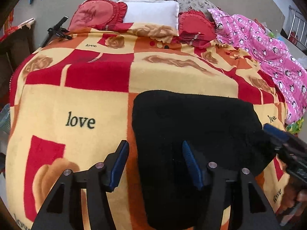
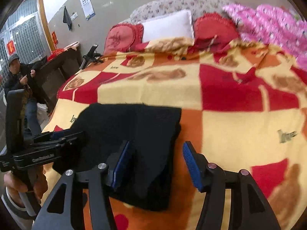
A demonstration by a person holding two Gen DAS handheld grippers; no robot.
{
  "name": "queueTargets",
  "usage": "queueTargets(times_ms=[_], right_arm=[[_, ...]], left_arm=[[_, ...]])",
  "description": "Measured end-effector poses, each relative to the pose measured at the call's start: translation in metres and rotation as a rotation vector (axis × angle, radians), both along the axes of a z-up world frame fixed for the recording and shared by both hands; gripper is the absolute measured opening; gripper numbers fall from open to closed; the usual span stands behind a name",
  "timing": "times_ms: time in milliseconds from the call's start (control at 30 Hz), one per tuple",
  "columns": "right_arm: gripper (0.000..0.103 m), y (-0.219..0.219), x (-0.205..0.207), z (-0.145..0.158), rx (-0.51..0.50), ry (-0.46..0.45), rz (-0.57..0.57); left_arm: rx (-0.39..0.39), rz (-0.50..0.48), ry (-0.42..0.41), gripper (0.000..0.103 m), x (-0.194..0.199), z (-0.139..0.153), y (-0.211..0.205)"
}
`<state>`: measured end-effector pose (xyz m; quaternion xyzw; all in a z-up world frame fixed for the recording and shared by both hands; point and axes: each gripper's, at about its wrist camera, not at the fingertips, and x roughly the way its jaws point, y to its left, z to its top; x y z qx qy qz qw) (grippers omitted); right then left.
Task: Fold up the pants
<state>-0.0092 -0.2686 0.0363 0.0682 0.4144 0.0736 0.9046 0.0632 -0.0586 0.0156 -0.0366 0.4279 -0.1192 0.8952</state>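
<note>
Black pants (image 1: 191, 124), folded into a compact block, lie on a red, yellow and orange blanket (image 1: 76, 99) near the bed's front edge. My left gripper (image 1: 155, 159) hovers over the block's left edge, open; the right finger sits above the black cloth and the left finger above the blanket. In the right wrist view my right gripper (image 2: 156, 161) stands open over the right edge of the pants (image 2: 130, 122). Neither gripper's pads press on the cloth. The right gripper (image 1: 278, 140) shows at the pants' right side, and the left gripper (image 2: 57, 136), held by a hand (image 2: 23, 184), at their left.
Red ruffled cushions (image 1: 96, 13) and a white pillow (image 1: 151, 11) lie at the headboard. A pink quilt (image 1: 268, 53) runs along the bed's right side. A black stand (image 2: 90, 55) and dark cabinet (image 2: 55, 71) stand left of the bed, where a person (image 2: 21, 80) sits.
</note>
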Motion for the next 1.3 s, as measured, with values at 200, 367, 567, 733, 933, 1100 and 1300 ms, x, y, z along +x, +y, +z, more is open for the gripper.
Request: queueTargets(times_ms=[200,367,567,733,933,1100,1300], right_arm=[[0.058,0.019,-0.018,0.025,-0.011,-0.056,0.064],[0.058,0.040,-0.016,0.000,-0.054,0.014,0.098],[0.059,0.049,-0.022,-0.005,-0.114,-0.002,0.082],[0.081,0.045,-0.034,0.021,-0.086,-0.086,0.043],[0.086,0.044,-0.038,0.028,-0.075,-0.101,-0.010],[0.096,0.047,-0.042,0.033,-0.102,-0.141,-0.028],[0.099,0.044,-0.052,0.036,-0.072,-0.157,-0.031]], left_arm=[[0.017,0.019,-0.021,0.059,-0.024,0.008,-0.001],[0.031,0.023,-0.033,0.059,-0.038,0.013,0.001],[0.064,0.037,-0.066,0.059,-0.057,0.022,0.006],[0.058,0.058,-0.087,0.057,-0.072,0.027,0.011],[0.049,0.074,-0.125,0.058,-0.092,0.033,0.015],[0.082,0.072,-0.147,0.062,-0.110,0.036,0.012],[0.068,0.083,-0.172,0.063,-0.125,0.045,0.017]])
